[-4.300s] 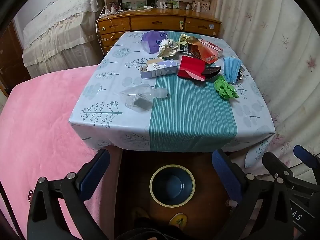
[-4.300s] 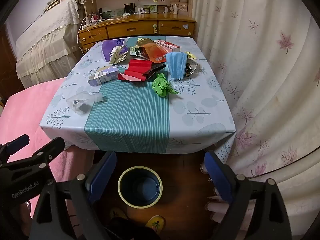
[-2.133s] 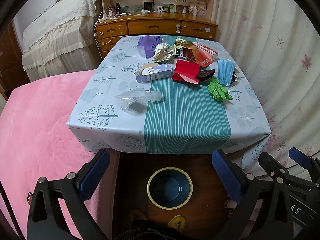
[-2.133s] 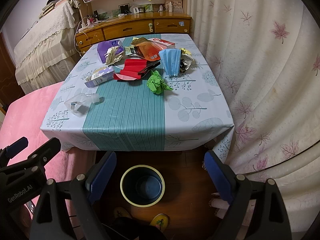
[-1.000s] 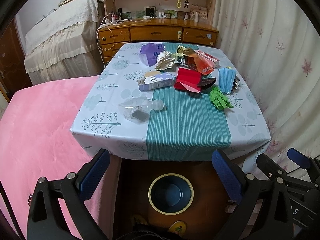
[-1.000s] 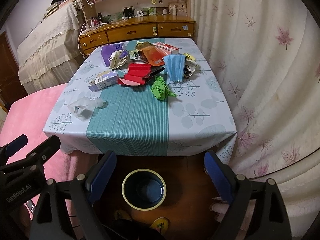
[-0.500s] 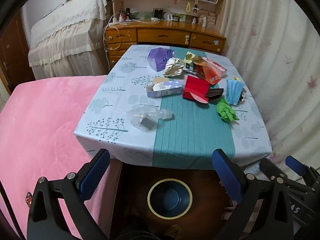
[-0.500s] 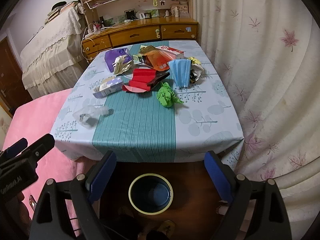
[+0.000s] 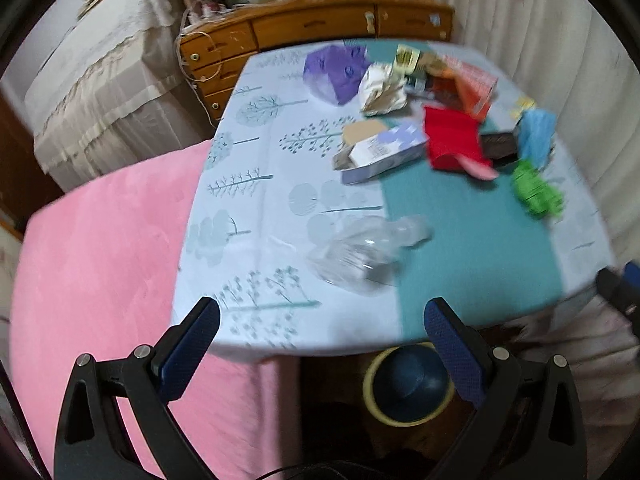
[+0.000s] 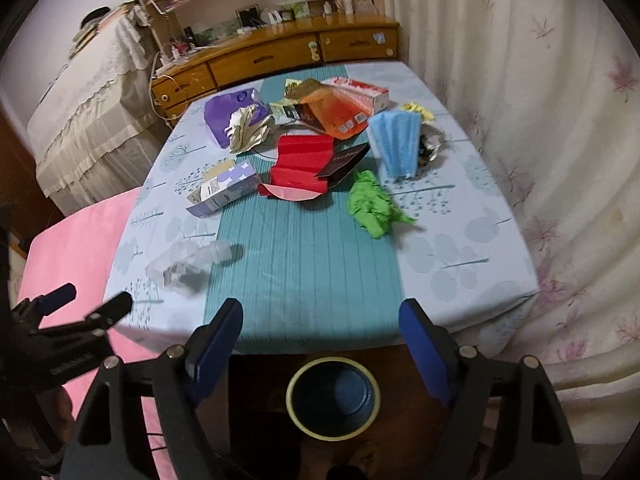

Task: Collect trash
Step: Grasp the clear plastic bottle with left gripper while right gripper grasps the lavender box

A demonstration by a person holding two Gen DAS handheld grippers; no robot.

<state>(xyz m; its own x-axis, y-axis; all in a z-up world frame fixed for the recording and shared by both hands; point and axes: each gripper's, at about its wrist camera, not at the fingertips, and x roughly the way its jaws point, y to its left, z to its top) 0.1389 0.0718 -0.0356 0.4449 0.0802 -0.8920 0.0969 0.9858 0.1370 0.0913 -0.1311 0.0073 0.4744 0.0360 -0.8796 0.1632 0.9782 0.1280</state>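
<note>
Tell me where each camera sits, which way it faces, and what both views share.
Left wrist: on the left gripper, angled down over the table's near left corner at the crushed clear plastic bottle; own open jaws show.
Right wrist: on the right gripper, facing the table's middle; own jaws, just narrowing, hold nothing.
Shared: bottle, crumpled green paper, yellow-rimmed blue bin.
</note>
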